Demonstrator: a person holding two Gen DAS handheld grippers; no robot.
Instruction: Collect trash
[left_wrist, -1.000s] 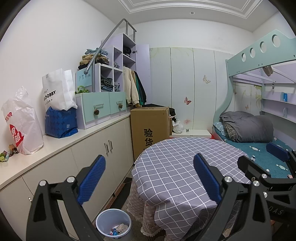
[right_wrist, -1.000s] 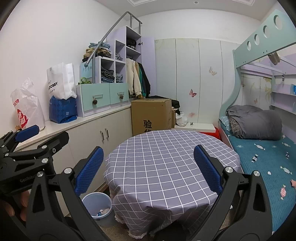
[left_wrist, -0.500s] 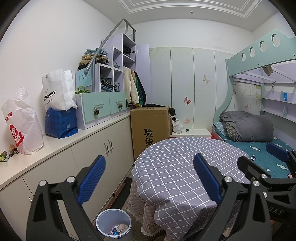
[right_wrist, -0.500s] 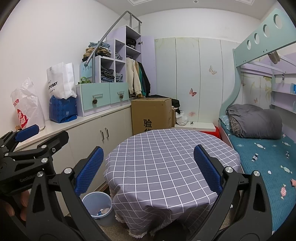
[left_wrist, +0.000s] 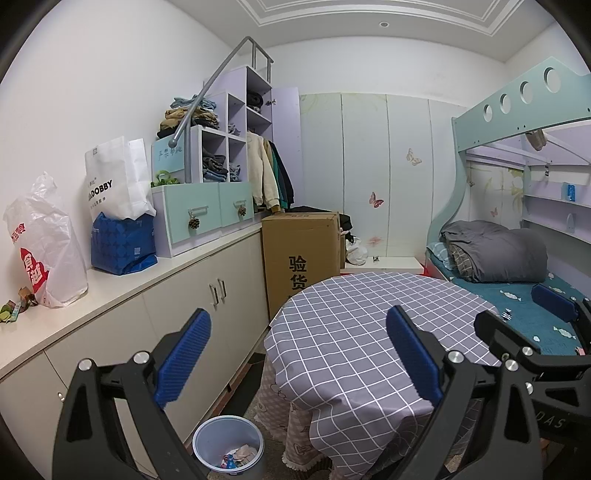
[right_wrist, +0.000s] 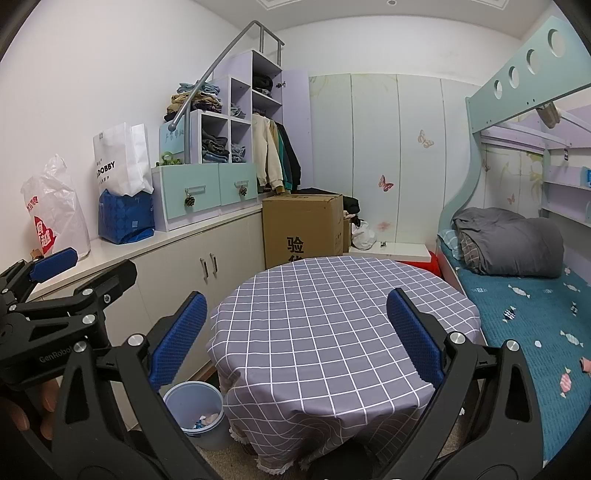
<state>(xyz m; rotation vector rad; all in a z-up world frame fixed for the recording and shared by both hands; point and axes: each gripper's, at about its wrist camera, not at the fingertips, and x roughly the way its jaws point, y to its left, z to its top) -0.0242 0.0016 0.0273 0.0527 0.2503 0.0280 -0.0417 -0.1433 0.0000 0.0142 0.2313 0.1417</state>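
Trash is what I am after, and some of it lies already in the blue bin on the floor, between the cabinet doors and the hanging edge of the checked cloth; I see crumpled wrappers and paper in its bottom. The same bin shows from my right side, just beside the round surface. That surface looks bare: nothing lies on the checked cloth in either view, so I judge that part finished, or never in need of me.

What is left, as far as I can tell, sits on the long white surface along the wall. At its near end, beside the clear plastic bag with red print, lie a few small scraps that look like wrappers. Those seem the likeliest things still to gather. The candy shapes on the bed could be a print on the sheet or loose wrappers; I cannot tell which.

My left tongs stand wide and hold nothing. My right tongs also stand wide and empty. Both hang in the air before the round surface, touching nothing. So I judge the work partly done, with the scraps by the bag well off to my left and not yet reached.
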